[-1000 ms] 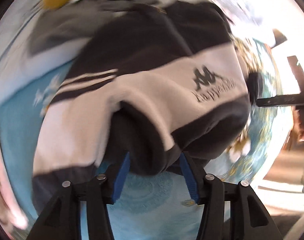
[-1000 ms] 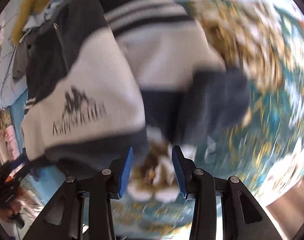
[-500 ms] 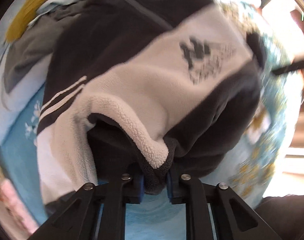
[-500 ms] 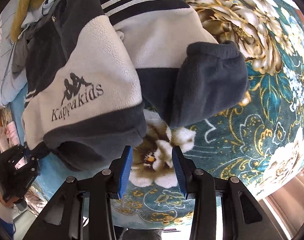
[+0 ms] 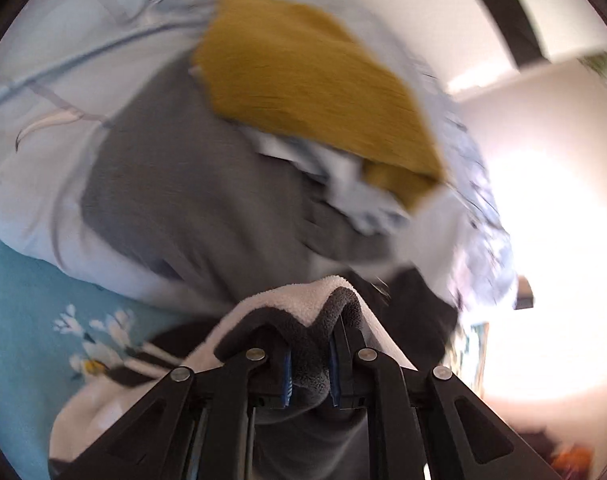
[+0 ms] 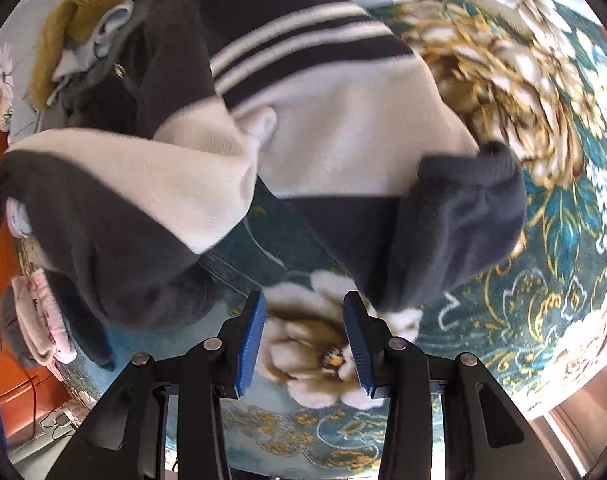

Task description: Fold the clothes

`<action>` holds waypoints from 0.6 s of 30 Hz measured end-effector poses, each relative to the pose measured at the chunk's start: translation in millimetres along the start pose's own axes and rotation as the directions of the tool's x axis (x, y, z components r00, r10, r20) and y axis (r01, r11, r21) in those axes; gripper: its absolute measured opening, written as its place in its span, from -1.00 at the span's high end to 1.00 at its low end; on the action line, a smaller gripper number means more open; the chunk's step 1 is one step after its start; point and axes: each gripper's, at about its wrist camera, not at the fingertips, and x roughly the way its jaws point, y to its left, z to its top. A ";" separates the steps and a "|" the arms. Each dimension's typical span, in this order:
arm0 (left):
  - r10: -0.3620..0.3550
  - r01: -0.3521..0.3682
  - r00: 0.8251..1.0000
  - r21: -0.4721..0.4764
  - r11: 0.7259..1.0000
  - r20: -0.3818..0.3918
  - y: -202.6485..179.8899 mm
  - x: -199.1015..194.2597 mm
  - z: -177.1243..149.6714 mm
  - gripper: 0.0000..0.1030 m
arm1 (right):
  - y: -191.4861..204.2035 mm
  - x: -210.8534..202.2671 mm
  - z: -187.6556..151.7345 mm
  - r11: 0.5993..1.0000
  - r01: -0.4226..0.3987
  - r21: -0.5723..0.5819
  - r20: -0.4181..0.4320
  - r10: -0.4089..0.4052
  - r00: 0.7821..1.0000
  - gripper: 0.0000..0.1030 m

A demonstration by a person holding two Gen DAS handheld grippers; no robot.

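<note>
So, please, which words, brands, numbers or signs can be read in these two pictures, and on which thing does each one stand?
None can be read.
Fleece jacket: only its white stripes and plain dark and cream panels face the camera; no print shows.
Mustard garment and grey garment: blurred, with no lettering that can be made out.
Flowered blanket: a flower pattern only, no text.

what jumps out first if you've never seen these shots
The black-and-cream fleece jacket fills the right wrist view, sprawled over a teal floral blanket, with the open right gripper hovering over a printed flower. In the left view, the left gripper pinches the jacket's hem, with a mustard-yellow garment on the pile behind.
</note>
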 end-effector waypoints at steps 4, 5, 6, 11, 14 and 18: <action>0.085 -0.084 0.995 0.003 0.996 -0.046 12.7 26.4 11.2 0.71 | 8.2 -1.1 -2.3 0.995 -0.102 -0.003 0.005 0.102 0.995 0.19; 0.090 -0.090 0.994 0.007 0.996 -0.054 12.7 30.5 12.6 0.71 | 16.7 3.0 -0.2 0.991 -0.135 -0.008 -0.007 0.134 0.991 0.19; 0.089 -0.089 0.994 0.010 0.996 -0.057 10.3 31.2 12.3 0.71 | 27.9 8.6 3.9 0.987 -0.161 -0.022 -0.020 0.160 0.987 0.17; 0.076 -0.074 0.995 0.033 0.997 -0.066 11.5 29.9 11.6 0.65 | 77.6 30.3 15.0 0.966 -0.236 -0.102 -0.045 0.232 0.972 0.15; 0.068 -0.067 0.995 0.019 0.998 -0.071 16.7 25.2 9.8 0.64 | 99.4 31.7 19.3 0.956 -0.262 -0.132 -0.034 0.259 0.965 0.15; 0.069 -0.068 0.995 0.008 0.998 -0.072 19.1 17.2 6.6 0.64 | 121.1 28.5 30.5 0.959 -0.245 -0.141 0.004 0.248 0.969 0.15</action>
